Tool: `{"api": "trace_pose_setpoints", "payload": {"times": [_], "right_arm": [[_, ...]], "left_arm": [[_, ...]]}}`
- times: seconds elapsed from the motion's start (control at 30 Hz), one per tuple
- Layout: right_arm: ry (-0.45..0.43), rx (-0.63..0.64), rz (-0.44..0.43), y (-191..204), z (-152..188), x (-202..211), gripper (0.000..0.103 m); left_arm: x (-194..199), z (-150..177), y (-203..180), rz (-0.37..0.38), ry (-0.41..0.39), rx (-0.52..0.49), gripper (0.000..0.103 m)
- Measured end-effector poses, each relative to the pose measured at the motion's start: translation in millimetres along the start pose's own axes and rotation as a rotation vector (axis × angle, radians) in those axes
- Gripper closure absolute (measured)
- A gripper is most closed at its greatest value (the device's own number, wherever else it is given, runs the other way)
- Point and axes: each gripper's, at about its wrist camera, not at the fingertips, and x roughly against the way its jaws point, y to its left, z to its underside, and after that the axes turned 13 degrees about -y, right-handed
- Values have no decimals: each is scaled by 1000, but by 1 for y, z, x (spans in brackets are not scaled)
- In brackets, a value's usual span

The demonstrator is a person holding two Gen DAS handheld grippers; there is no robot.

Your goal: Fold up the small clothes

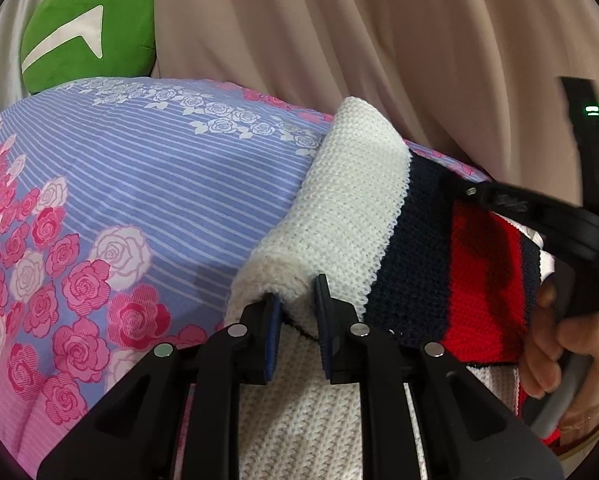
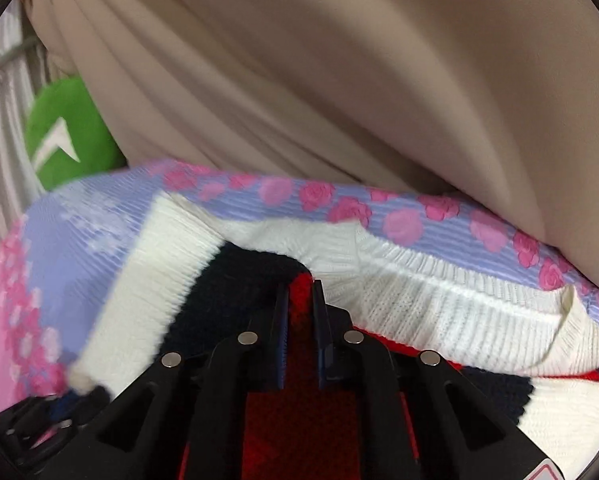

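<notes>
The sweater (image 1: 363,216) lies near the bed's (image 1: 147,184) far edge. Left gripper (image 1: 295,300) pinches its white fold; right gripper (image 2: 299,296), nearly closed, pinches red knit. Thick knit could slip out, undoing the fold.

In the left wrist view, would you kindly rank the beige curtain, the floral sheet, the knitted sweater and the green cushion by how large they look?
1. beige curtain
2. floral sheet
3. knitted sweater, which lies nearest the camera, so its size is flattered
4. green cushion
</notes>
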Motion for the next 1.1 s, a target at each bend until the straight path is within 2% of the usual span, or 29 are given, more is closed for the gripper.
{"api": "trace_pose_setpoints", "payload": {"times": [0.1, 0.17, 0.23, 0.33, 0.43, 0.5, 0.67, 0.73, 0.8, 0.83, 0.9, 0.97, 1.0, 1.03, 1.1], "right_arm": [[10, -27, 12, -2, -3, 0, 93], [-8, -104, -31, -12, -5, 20, 90], [-70, -100, -11, -24, 2, 60, 89], [-83, -176, 26, -75, 35, 118, 82], [-99, -285, 105, -137, 77, 167, 60], [-119, -331, 134, -170, 102, 194, 60], [-76, -466, 126, -212, 129, 199, 60], [-65, -494, 117, -215, 130, 189, 60], [-66, -500, 108, -208, 126, 177, 68], [-75, -500, 89, -205, 122, 174, 94], [-118, -489, 70, -201, 116, 182, 96], [-192, -458, 93, -198, 111, 194, 97], [-200, -458, 107, -201, 111, 196, 97], [-180, -477, 124, -208, 114, 192, 97], [-61, -507, 147, -220, 126, 166, 98]], "left_arm": [[-1, 0, 1, 8, 1, 3, 85], [-1, 0, 2, 16, 1, 10, 85], [-1, 0, 3, 19, 2, 12, 85], [-1, 0, 2, 17, 2, 6, 84], [-2, -1, 1, 15, 2, 0, 83], [-3, -1, -1, 13, 2, -11, 80], [-5, -2, -3, 22, 4, -15, 77], [-5, -1, -1, 47, 5, -11, 70], [-6, -2, -1, 50, 5, -12, 70], [-5, -2, -1, 51, 4, -11, 70], [-5, -2, -1, 51, 4, -9, 70], [-4, -2, 0, 53, 3, -4, 70], [-3, -2, 0, 53, 3, -6, 70], [-3, -1, -1, 53, 4, -10, 70], [-4, -1, -3, 53, 6, -23, 68]]}}
